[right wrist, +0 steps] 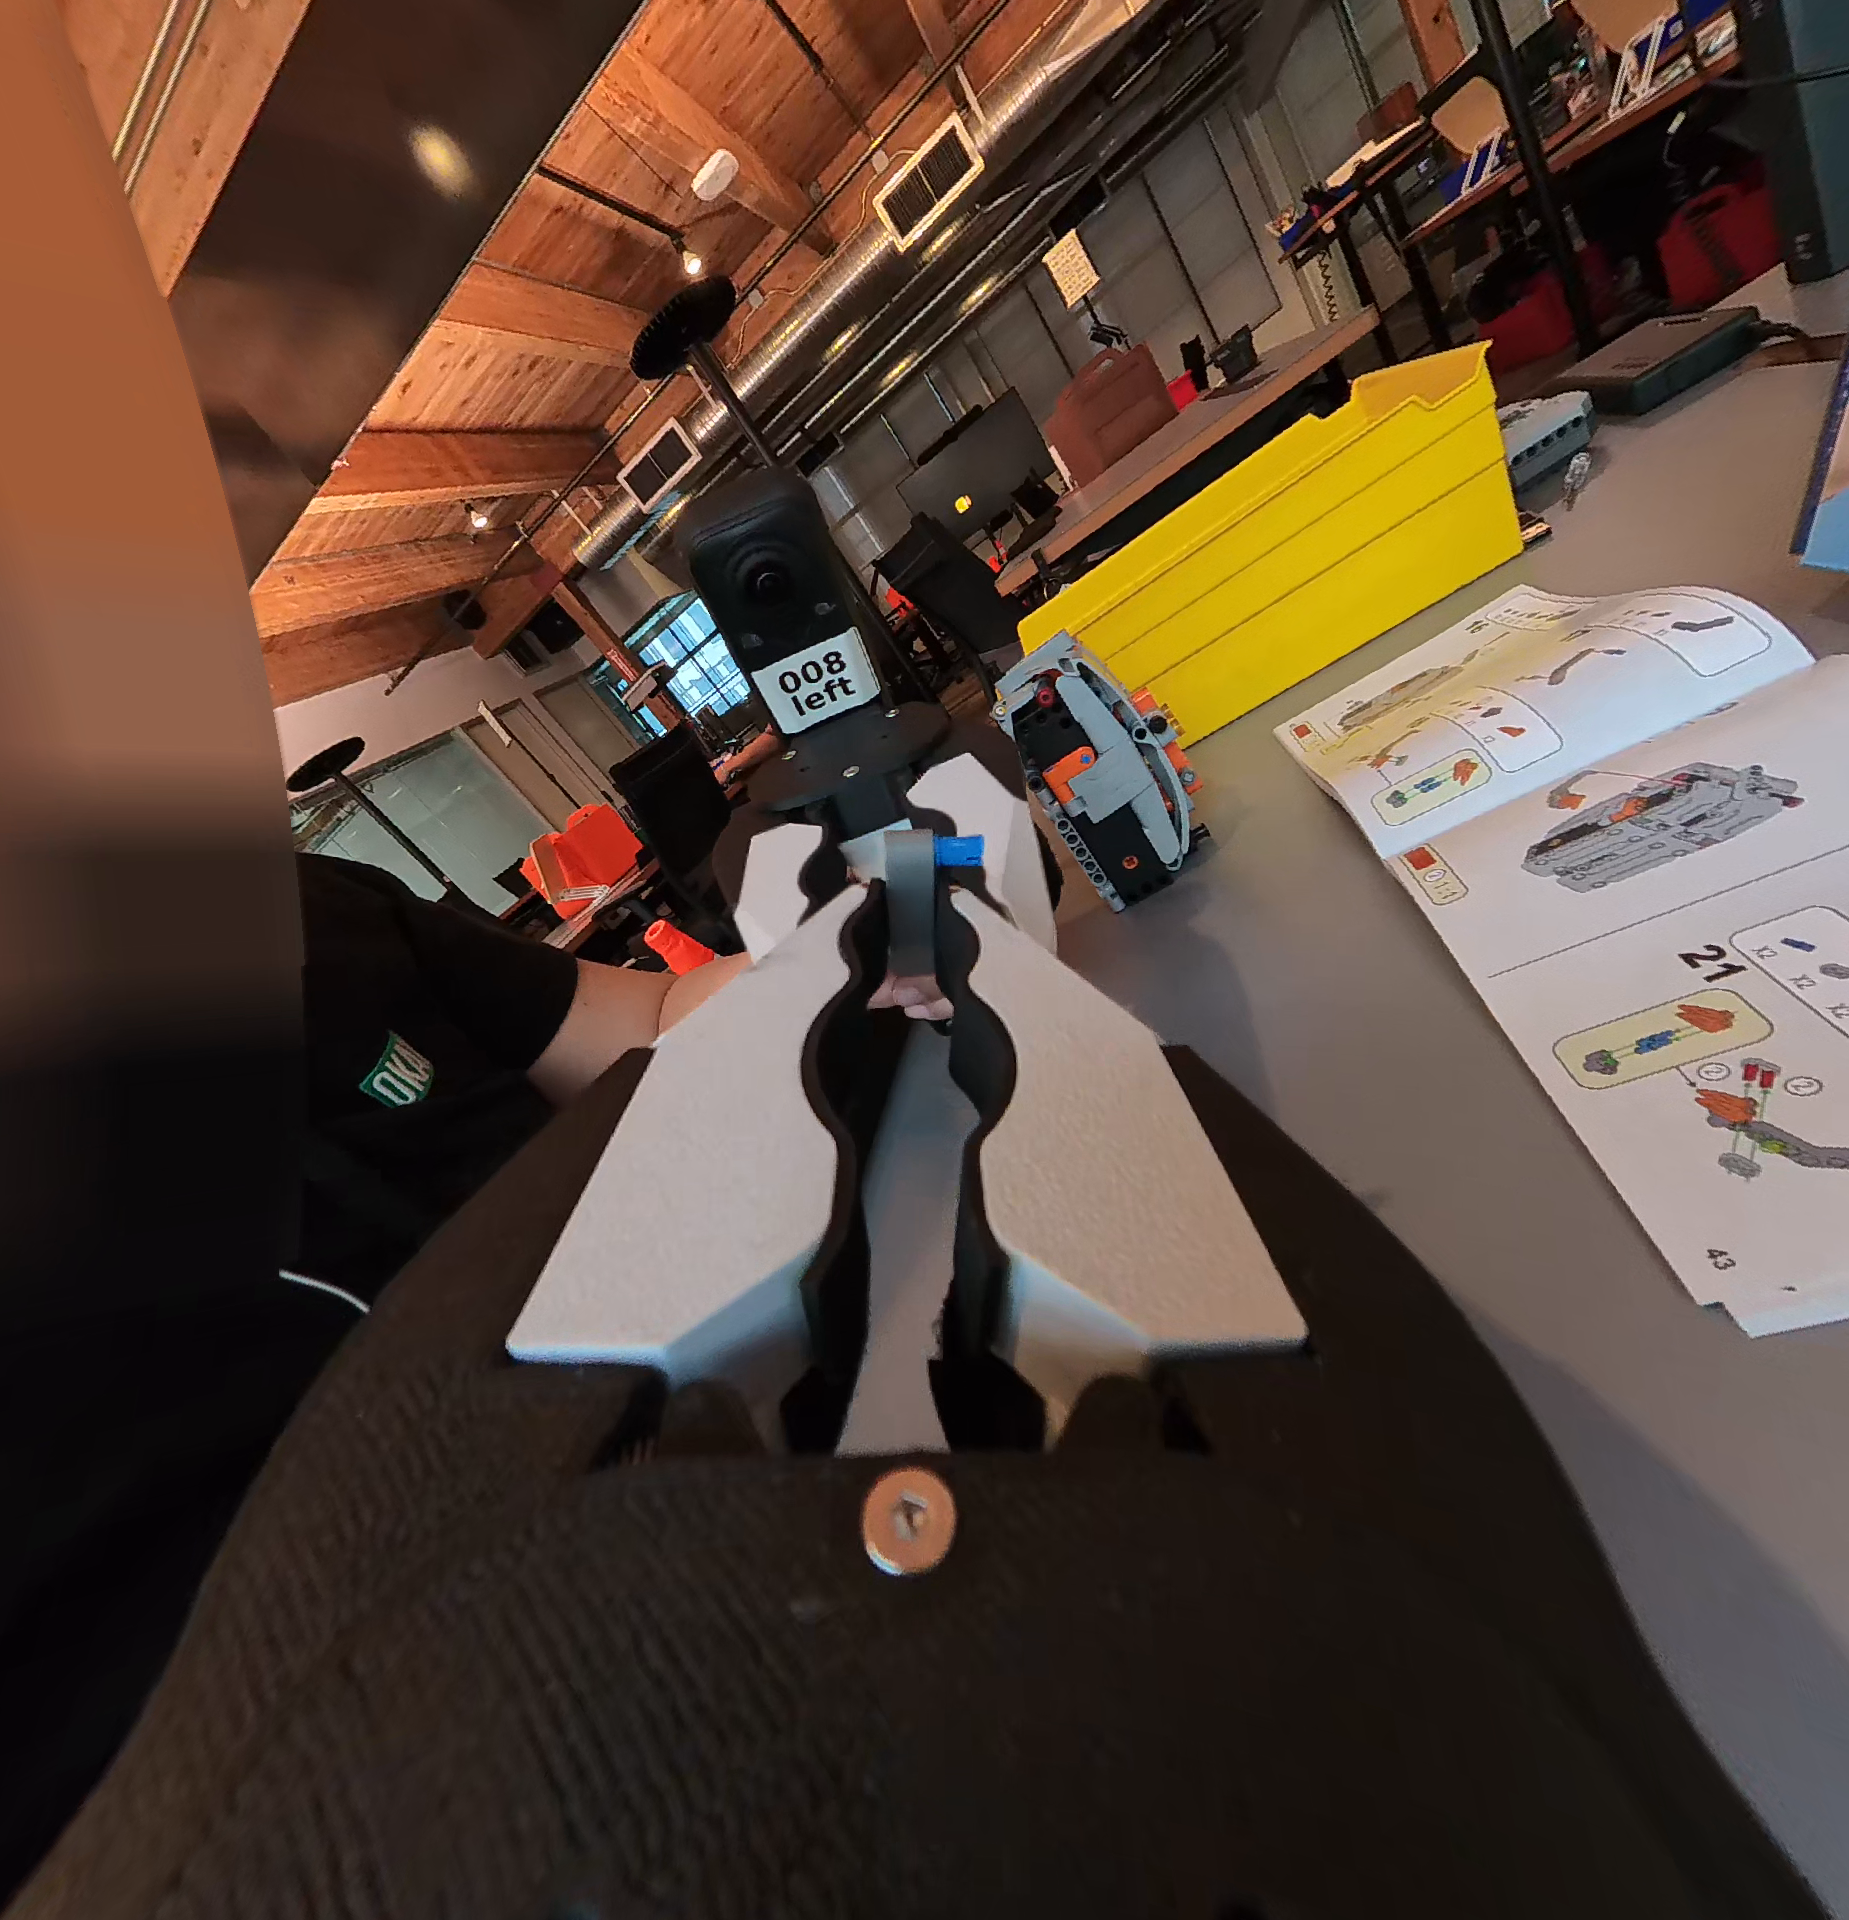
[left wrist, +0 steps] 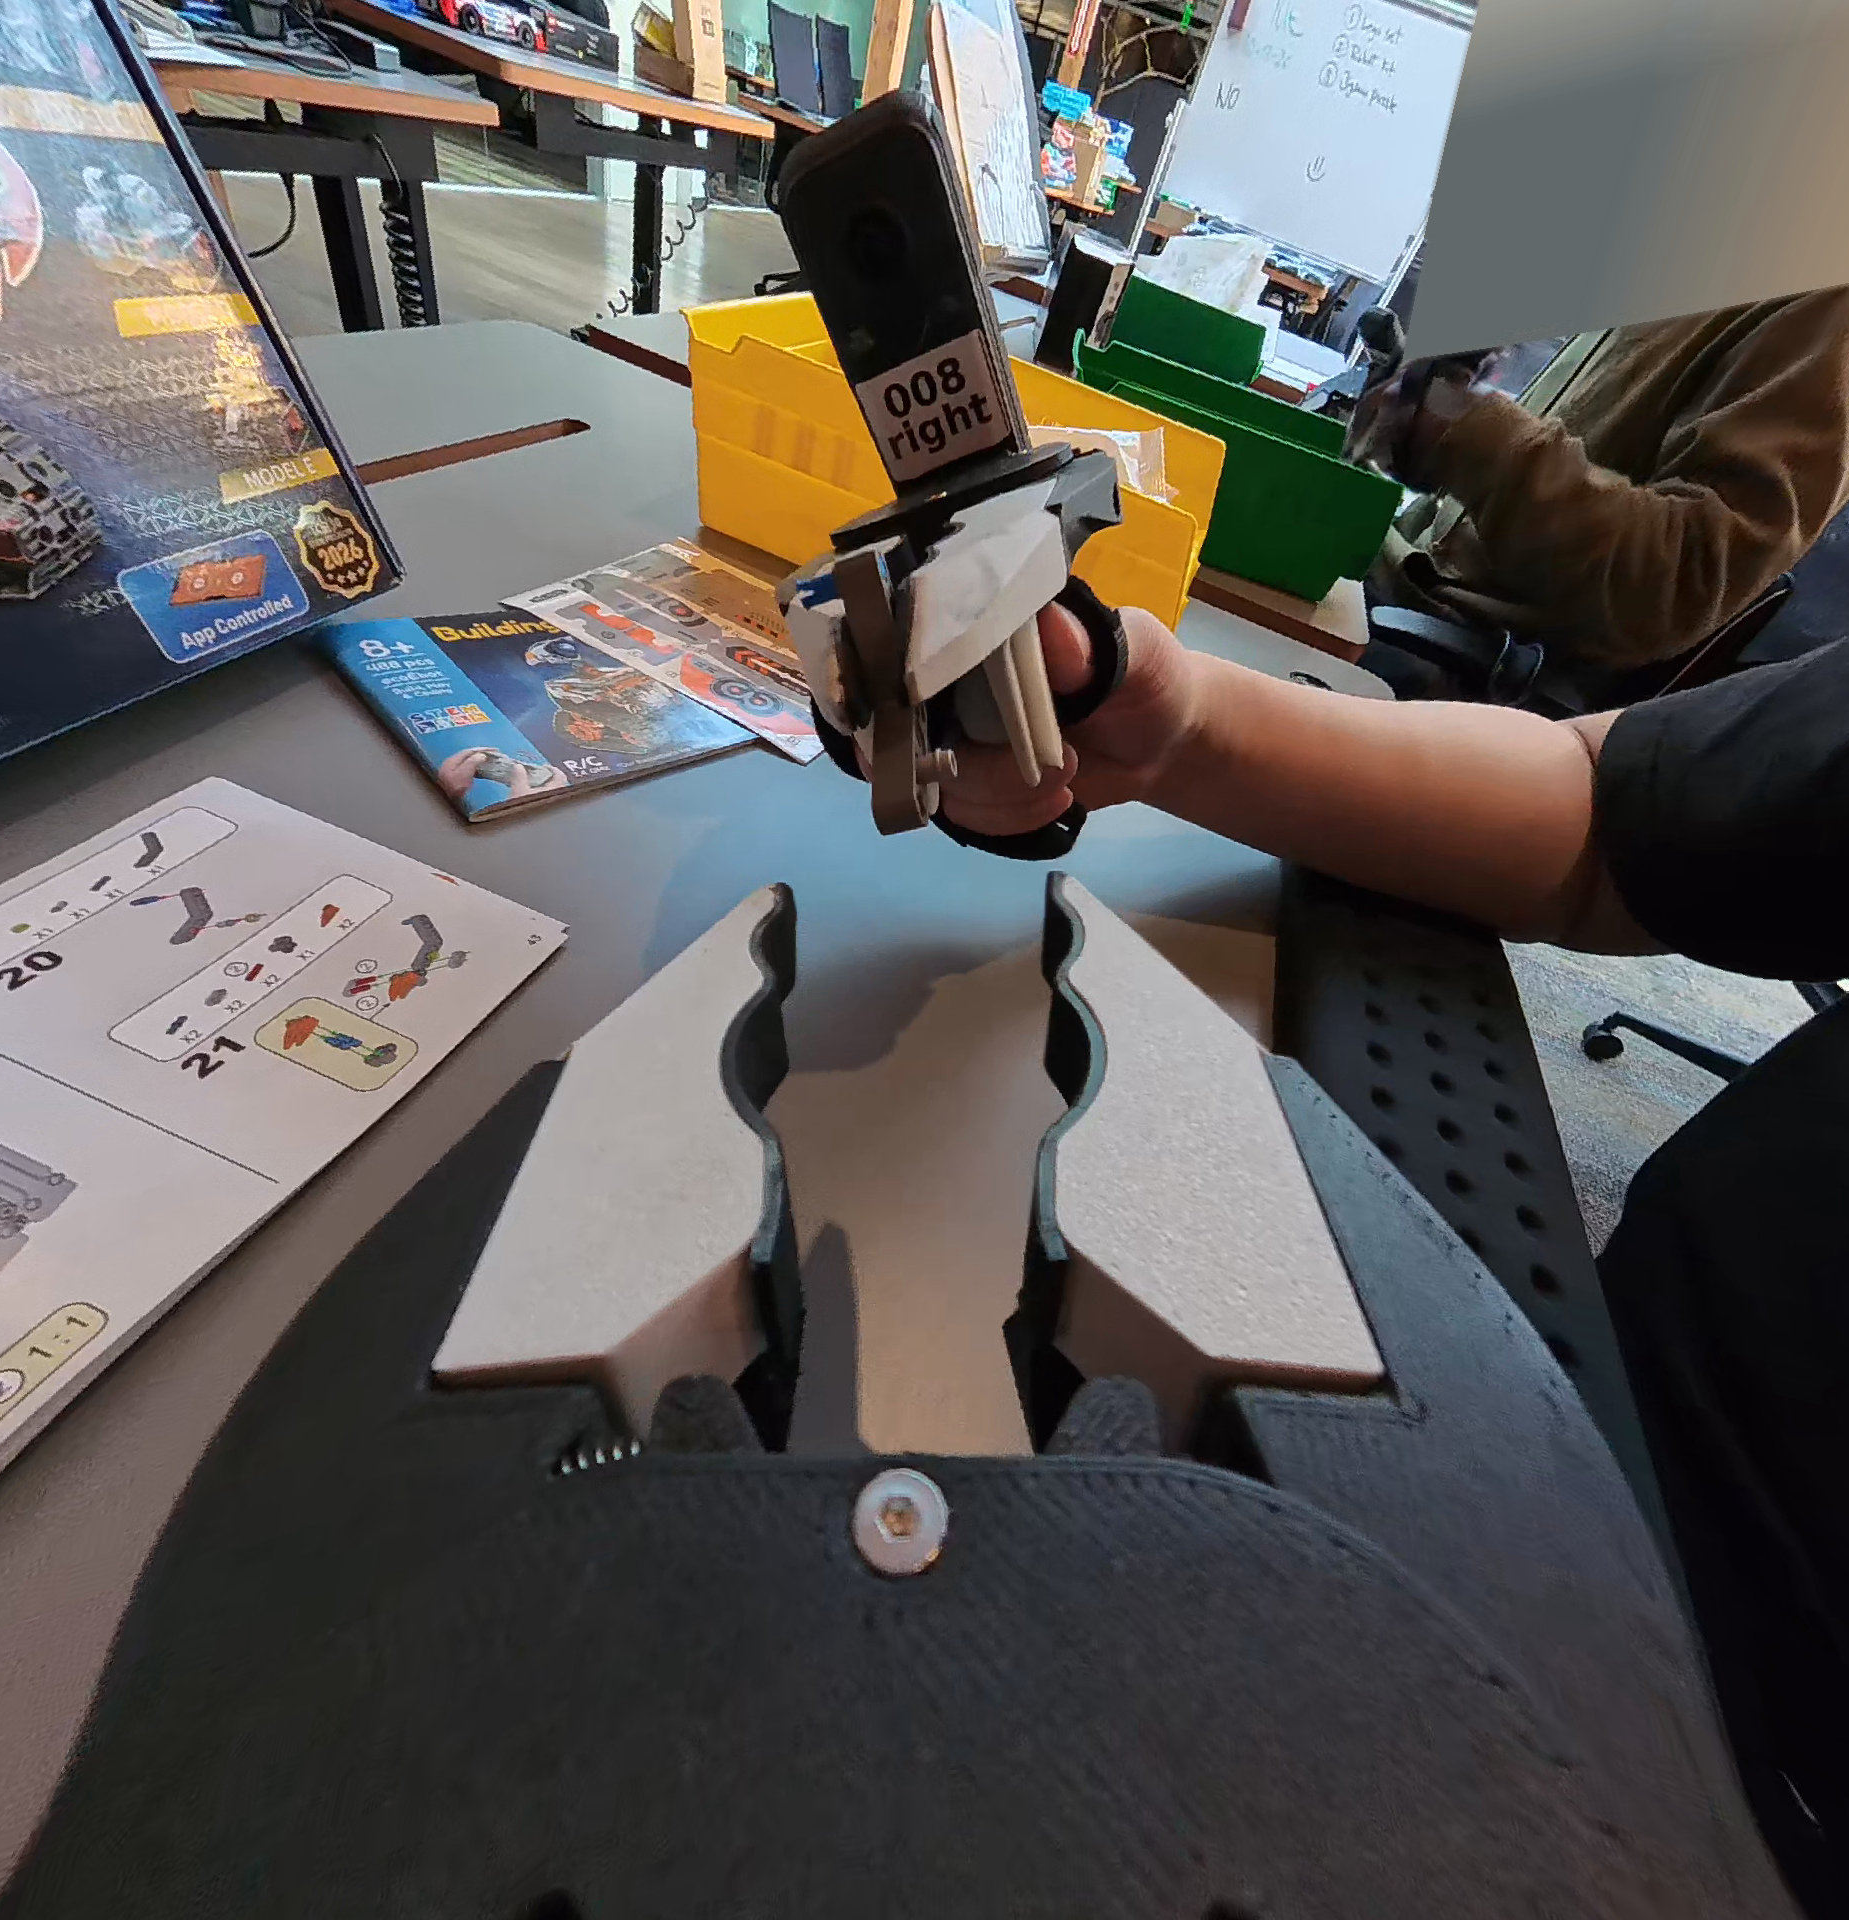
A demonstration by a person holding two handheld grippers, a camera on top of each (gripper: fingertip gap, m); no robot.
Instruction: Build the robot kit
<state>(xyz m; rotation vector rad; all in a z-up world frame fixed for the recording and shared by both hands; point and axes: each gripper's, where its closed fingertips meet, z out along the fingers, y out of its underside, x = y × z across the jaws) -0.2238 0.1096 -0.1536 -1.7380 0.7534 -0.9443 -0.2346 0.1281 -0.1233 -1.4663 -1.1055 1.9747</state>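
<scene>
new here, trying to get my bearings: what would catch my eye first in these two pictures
The right gripper, held up mid-air over the grey table, is shut on a bent grey building-toy beam with a blue pin. The left gripper points at it, open and empty. Behind stands a yellow bin, with an open instruction booklet lying to the left.

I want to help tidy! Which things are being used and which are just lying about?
In use: right gripper, shut on grey beam with blue peg; left gripper, open, empty.
Lying about: instruction book, yellow bin, half-built model, booklet, box.
</scene>
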